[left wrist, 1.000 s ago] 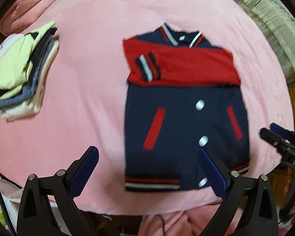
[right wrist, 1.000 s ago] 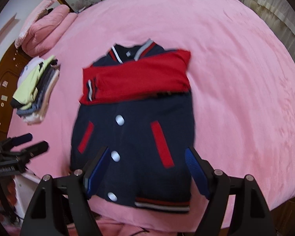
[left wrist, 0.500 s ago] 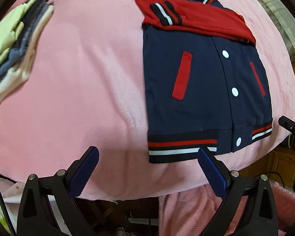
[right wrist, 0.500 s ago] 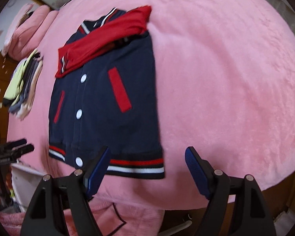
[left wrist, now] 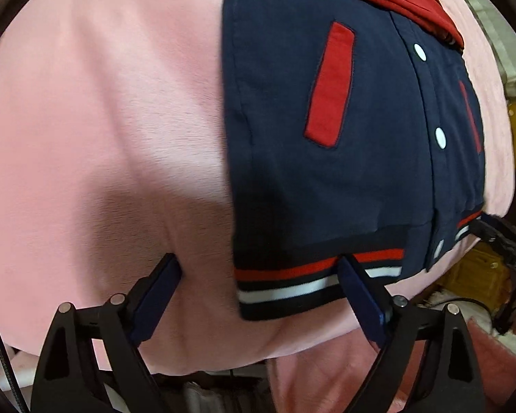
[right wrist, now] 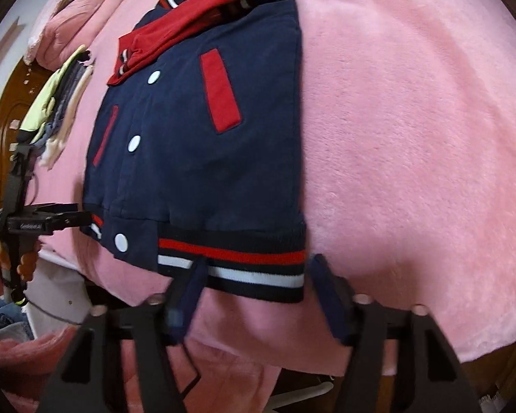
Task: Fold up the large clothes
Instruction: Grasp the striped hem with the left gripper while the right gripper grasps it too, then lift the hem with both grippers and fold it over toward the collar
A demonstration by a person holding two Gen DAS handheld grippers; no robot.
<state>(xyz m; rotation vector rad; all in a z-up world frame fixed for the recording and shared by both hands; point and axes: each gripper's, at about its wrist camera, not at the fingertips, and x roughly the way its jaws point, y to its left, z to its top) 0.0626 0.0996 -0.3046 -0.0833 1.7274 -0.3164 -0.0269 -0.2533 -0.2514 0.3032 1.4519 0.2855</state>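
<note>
Lying flat on the pink blanket (left wrist: 103, 137), the jacket (left wrist: 326, 179) has a striped hem corner between each gripper's parted jaws: left gripper (left wrist: 258, 270) wide, right gripper (right wrist: 256, 268) narrower, both just closing, neither pinching yet.

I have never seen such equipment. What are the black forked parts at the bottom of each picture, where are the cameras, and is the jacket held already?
No robot: a person holds one hand tool in each hand, each with two jaws and a camera looking along them. The left gripper and right gripper each straddle a bottom corner of the striped hem of a navy and red jacket lying flat on a pink blanket. Both pairs of jaws have just been closing, but they do not press the cloth yet. A stack of folded clothes lies at the left of the right view.
</note>
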